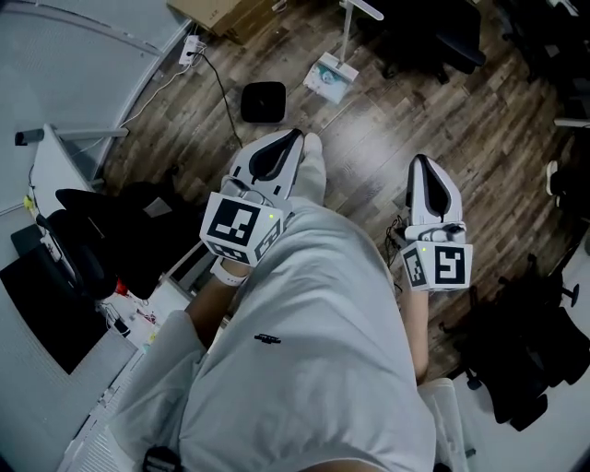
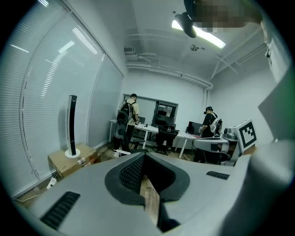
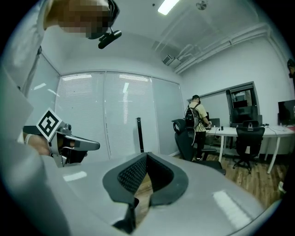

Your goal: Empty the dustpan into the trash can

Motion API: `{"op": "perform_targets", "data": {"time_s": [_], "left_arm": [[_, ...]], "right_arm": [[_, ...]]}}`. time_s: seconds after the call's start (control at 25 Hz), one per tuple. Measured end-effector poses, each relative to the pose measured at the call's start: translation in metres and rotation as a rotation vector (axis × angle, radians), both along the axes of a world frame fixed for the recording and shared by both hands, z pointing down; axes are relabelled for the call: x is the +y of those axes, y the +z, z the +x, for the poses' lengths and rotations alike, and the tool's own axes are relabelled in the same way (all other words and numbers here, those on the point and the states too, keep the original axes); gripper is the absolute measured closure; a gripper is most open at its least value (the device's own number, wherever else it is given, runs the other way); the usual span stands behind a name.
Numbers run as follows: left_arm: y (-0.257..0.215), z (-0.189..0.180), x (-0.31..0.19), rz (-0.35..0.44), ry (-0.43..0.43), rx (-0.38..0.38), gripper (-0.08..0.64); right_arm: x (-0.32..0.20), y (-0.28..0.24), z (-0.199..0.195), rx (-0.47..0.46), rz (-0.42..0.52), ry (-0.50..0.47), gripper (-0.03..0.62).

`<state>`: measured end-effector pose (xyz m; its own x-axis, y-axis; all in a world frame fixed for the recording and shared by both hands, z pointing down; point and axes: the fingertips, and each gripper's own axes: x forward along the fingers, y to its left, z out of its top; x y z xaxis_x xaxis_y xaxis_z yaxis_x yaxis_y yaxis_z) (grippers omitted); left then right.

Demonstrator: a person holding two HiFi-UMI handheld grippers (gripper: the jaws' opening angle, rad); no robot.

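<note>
In the head view a white and teal dustpan point(image 1: 330, 76) with a long upright handle stands on the wood floor ahead. A small black square bin point(image 1: 264, 100) sits on the floor just left of it. My left gripper point(image 1: 293, 136) is held out over the floor, short of the bin, shut with nothing between its jaws. My right gripper point(image 1: 420, 161) hangs further right, also shut and empty. The left gripper point(image 2: 144, 154) and the right gripper point(image 3: 146, 154) each look out level across the office; the dustpan and bin are hidden there.
A cardboard box point(image 1: 221, 11) and a power strip with its cable point(image 1: 190, 48) lie at the far left. Black office chairs stand at the left point(image 1: 101, 240), top point(image 1: 433, 32) and lower right point(image 1: 525, 359). Two people point(image 2: 129, 117) point(image 2: 209, 122) stand at desks far off.
</note>
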<state>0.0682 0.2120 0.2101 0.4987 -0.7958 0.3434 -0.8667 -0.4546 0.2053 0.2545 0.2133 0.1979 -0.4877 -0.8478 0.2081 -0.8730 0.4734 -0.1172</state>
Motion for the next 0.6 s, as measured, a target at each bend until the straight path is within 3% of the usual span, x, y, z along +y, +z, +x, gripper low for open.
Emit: {"op": "perform_targets", "data": {"time_s": [0.44, 0.6], "left_arm": [[-0.017, -0.045, -0.138, 0.039, -0.023, 0.038, 0.554], [-0.007, -0.056, -0.172, 0.027, -0.03, 0.053, 0.554]], "right_arm": [[-0.12, 0.001, -0.053, 0.047, -0.063, -0.059, 0.58], [-0.158, 0.005, -0.066, -0.006, -0.09, -0.072, 0.58]]}}
